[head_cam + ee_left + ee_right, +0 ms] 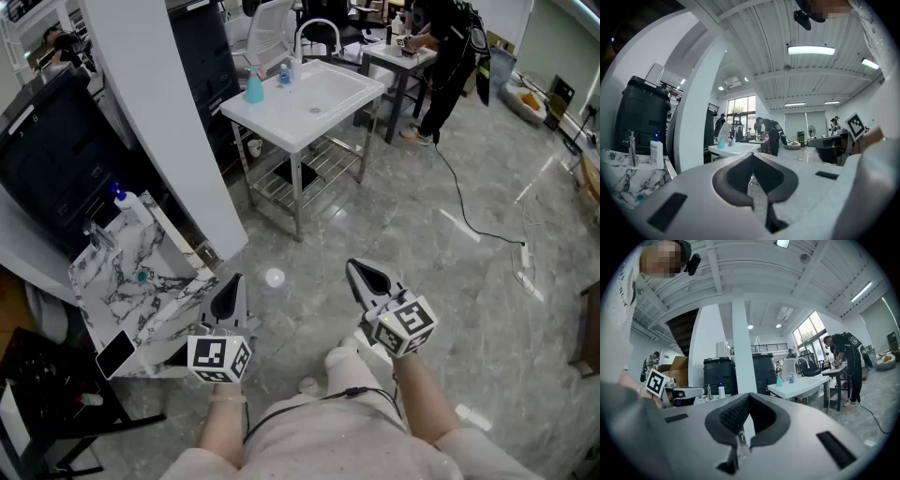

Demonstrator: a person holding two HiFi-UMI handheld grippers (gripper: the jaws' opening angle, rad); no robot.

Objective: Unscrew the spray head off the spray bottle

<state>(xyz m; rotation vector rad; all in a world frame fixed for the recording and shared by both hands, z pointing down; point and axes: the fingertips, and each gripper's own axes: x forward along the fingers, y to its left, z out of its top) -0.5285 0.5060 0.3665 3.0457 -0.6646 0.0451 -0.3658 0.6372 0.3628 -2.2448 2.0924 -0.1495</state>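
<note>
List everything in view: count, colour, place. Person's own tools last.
sink stand: one, white, upper centre
teal bottle: one, teal, sink stand's left corner
small bottle: one, blue, beside the teal bottle
marble counter: one, white veined grey, lower left
pump bottle: one, white with blue head, counter's back
bins: two, black, behind the counter
pillar: one, white, between counter and sink stand
bystander: one, in black, far table
cable: one, black, floor at right
left tool: one, grey, shut, empty, lower centre
right tool: one, grey, shut, empty, beside it

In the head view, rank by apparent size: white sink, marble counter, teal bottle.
Marble counter and white sink: about alike, and the counter sits nearer the camera, so no ranking between them.
Teal bottle: clearly smallest.
</note>
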